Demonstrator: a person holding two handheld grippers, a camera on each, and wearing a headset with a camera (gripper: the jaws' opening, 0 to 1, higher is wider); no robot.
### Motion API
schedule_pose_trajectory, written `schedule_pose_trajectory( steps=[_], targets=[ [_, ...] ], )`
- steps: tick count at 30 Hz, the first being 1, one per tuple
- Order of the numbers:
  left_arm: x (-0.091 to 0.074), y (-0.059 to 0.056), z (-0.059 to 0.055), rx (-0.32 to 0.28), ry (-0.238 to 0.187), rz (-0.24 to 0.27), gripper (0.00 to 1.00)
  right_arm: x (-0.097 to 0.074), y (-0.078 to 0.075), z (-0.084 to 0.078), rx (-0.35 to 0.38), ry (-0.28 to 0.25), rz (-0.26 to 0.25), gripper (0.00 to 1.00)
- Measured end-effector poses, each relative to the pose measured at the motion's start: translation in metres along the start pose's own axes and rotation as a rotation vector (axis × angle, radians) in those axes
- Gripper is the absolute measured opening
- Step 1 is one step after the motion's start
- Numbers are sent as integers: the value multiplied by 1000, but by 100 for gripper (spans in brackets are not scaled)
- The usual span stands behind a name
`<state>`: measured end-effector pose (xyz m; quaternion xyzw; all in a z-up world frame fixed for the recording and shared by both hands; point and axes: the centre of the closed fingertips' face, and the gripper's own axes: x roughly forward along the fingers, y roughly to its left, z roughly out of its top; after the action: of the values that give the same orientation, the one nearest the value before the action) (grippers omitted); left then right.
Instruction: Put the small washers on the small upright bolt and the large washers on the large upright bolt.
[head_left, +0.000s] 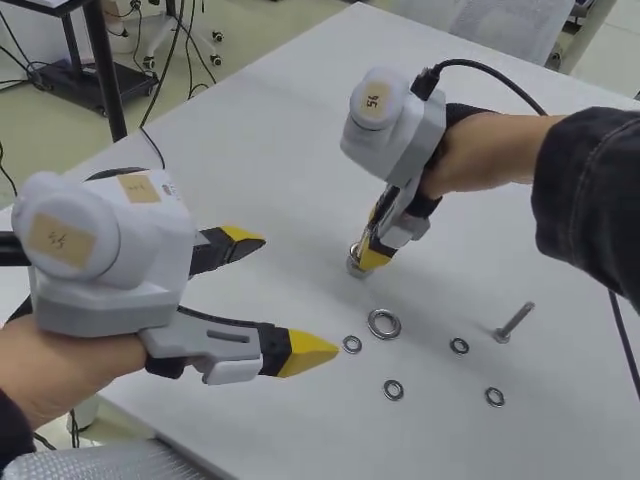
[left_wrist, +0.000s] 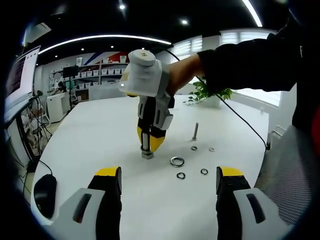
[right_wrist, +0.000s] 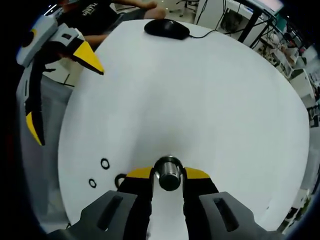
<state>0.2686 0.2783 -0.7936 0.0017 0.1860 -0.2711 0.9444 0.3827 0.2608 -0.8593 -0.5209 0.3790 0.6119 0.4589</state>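
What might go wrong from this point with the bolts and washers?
1. The right gripper is clamped on the large bolt; letting go roughly could tip it.
2. The small bolt stands free beside small washers; a reaching jaw might knock it over.
3. The large washer lies flat, so the open left gripper may slip off it.

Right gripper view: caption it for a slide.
Right hand-held gripper shut on the large bolt, washers loose on the table beside it.

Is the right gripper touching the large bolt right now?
Touching. In the right gripper view, the right gripper clamps the large bolt, jaws pressed against both its sides.
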Motion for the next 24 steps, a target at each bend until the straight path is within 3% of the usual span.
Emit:
schedule_pose_trajectory(
  steps=[24],
  targets=[
    [3,-3,-2,-3,7,-14,76,6,-1,-1,24,-11,8,23]
  ],
)
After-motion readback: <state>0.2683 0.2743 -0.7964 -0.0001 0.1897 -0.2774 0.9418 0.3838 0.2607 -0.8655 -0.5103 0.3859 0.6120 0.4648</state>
